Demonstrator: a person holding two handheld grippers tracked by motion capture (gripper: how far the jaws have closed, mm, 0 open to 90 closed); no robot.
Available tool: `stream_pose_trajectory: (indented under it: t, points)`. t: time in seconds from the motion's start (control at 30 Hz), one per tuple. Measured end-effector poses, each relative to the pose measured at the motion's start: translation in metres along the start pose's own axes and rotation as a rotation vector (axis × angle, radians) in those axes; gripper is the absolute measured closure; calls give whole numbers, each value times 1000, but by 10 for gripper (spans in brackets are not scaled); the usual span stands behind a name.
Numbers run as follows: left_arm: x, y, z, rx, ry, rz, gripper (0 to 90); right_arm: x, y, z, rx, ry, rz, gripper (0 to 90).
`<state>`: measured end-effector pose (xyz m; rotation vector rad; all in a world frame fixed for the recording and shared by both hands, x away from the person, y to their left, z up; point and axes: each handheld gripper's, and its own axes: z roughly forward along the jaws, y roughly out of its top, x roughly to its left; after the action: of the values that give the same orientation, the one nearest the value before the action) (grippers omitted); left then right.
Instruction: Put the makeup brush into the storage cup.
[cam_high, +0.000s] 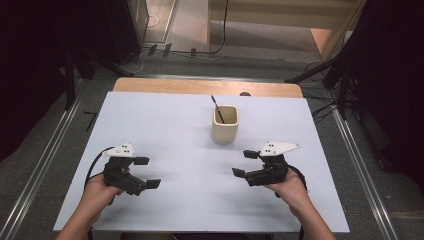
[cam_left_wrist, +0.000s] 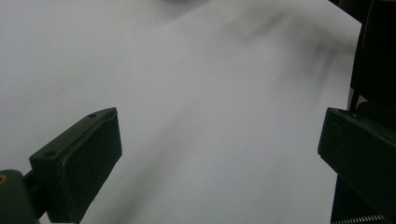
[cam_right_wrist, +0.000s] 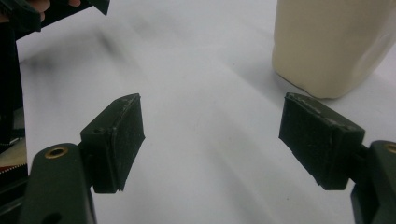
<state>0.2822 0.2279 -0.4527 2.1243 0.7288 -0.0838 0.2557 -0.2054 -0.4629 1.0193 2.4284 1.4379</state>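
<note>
While both grippers hang with jaws apart and empty, the cream cup (cam_high: 225, 125) stands beyond them, a black pen (cam_high: 217, 110) leaning inside it. The right gripper (cam_high: 245, 163) is nearer the cup than the left gripper (cam_high: 147, 172); this looks like an approach, calling next for a reach to the cup.

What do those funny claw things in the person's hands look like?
Each is black, with two flat, blocky jaws. The left gripper and right gripper each carry a pale three-cornered plate with small dark dots, and trail a black cable. Brass-coloured rings sit near the right jaws. The forearms are bare, no sleeves.
</note>
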Motion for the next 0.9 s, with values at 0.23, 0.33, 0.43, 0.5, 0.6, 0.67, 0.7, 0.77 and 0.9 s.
stream_pose_trajectory:
  t: [0.23,0.33,0.43,0.5,0.6,0.67,0.7,0.77,0.9]
  points:
    - [0,0,0,-3,-3,1,0,2,-10,-4,32,-1,-10,231]
    - [0,0,0,-4,-4,1,0,2,-13,-6,34,7,1,231]
    - [0,0,-1,-6,-3,3,0,1,-15,-6,32,7,3,232]
    - [0,0,-1,-6,-2,3,0,-1,-16,-6,34,-3,2,231]
    - [0,0,-1,-8,-2,-1,0,-4,-17,-6,42,-15,0,231]
    - [0,0,0,-5,-5,2,0,-6,-17,-6,40,-17,8,232]
    - [0,0,0,-6,-4,-1,0,-7,-17,-6,38,-15,14,231]
    - [0,0,0,-2,-2,-2,0,-8,-17,-6,36,-16,12,231]
    - [0,0,1,-3,-3,0,0,-7,-17,-5,40,-14,13,231]
